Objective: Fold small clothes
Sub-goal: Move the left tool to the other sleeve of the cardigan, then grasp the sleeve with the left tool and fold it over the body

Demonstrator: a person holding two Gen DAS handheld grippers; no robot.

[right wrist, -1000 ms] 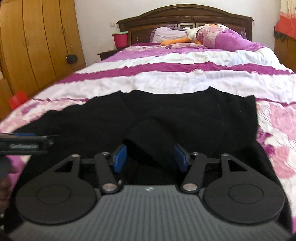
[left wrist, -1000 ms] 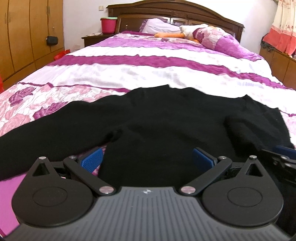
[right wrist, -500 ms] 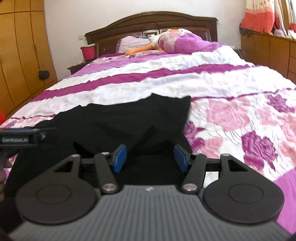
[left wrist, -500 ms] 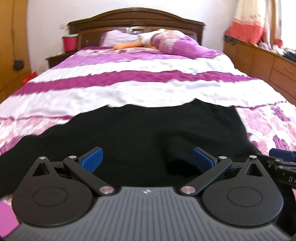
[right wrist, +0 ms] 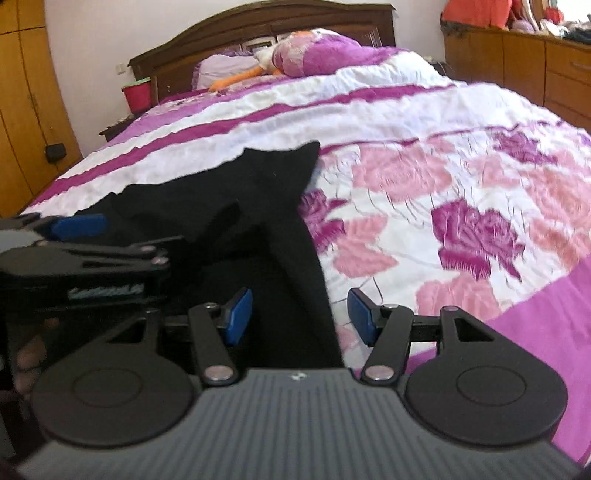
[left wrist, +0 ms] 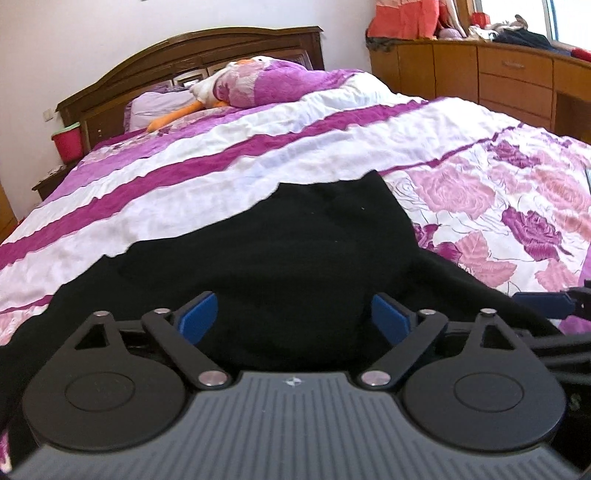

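Plainly, one black garment [left wrist: 295, 254] lies between two claws: left claw [left wrist: 291, 319] closing, right claw [right wrist: 301, 314] parted.

A wide bed [left wrist: 332, 155] fills the room, its quilt striped white and purple with pink roses. Behind it stand a dark arched headboard [left wrist: 192, 51] and a plain white wall [left wrist: 110, 29]. A nightstand [right wrist: 118, 127] bears a red bin [right wrist: 137, 94]. Wooden wardrobes [right wrist: 26, 110] stand left, a wooden dresser [left wrist: 498, 74] right, under bright daylight.
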